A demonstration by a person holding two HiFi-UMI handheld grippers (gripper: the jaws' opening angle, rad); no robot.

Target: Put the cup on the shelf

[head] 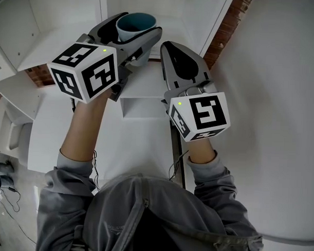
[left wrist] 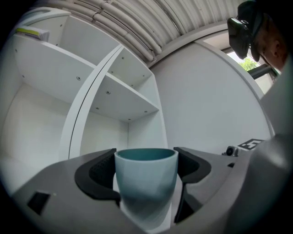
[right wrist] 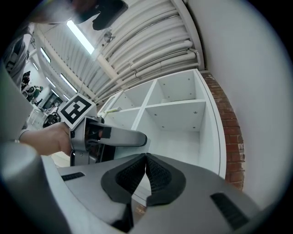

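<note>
A light blue cup [left wrist: 145, 179] with a teal inside stands upright between the jaws of my left gripper [left wrist: 145, 170], whose black pads press its two sides. In the head view the cup [head: 135, 25] is raised in the left gripper [head: 130, 35] in front of the white shelf unit [head: 73, 27]. The shelf unit's open compartments [left wrist: 110, 105] lie straight ahead of the cup. My right gripper [head: 180, 64] is just right of the left one, shut and empty, its pads meeting at the tips [right wrist: 145, 157].
A white wall [head: 281, 101] rises on the right, with a strip of red brick [right wrist: 233, 137] beside the shelf unit [right wrist: 178, 114]. A yellow-green thing [left wrist: 32, 33] lies on an upper shelf. The person's grey sleeves [head: 67, 181] fill the bottom of the head view.
</note>
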